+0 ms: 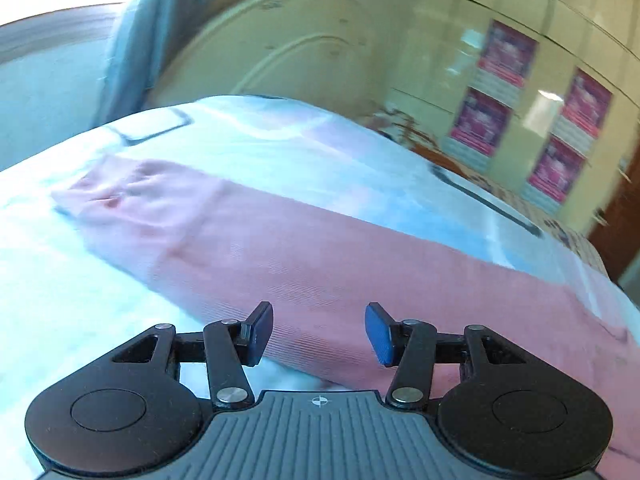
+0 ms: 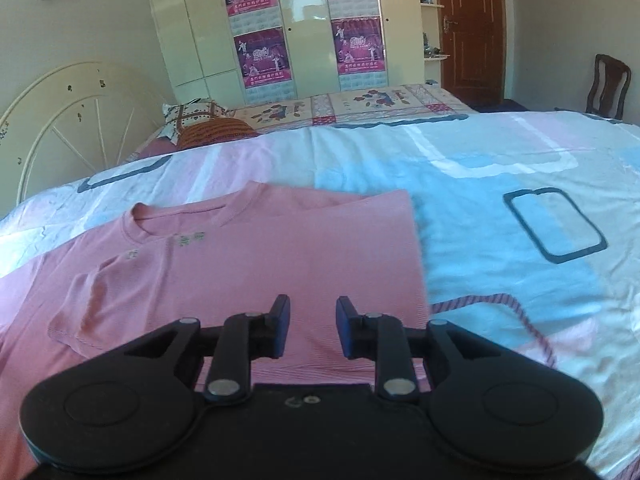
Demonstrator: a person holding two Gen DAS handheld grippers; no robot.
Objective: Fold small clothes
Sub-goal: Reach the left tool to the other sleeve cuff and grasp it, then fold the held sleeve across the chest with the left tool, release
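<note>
A pink T-shirt [image 2: 248, 264] lies flat on the bed, its right side folded over so that a straight edge runs down its right. Its collar points away from me and one short sleeve lies across the body at the left. My right gripper [image 2: 313, 326] hovers over the shirt's near part, open with nothing between its fingers. In the blurred left wrist view the same pink T-shirt [image 1: 304, 256] stretches across the sheet. My left gripper [image 1: 319, 334] stands open above its near edge, holding nothing.
The bed sheet [image 2: 500, 208] is white, blue and pink with dark outlines. A cream headboard [image 2: 68, 120] stands at the far left, pillows [image 2: 200, 122] beyond the shirt. A wardrobe with posters [image 2: 304, 28], a brown door [image 2: 472, 28] and a chair [image 2: 606, 84] line the far side.
</note>
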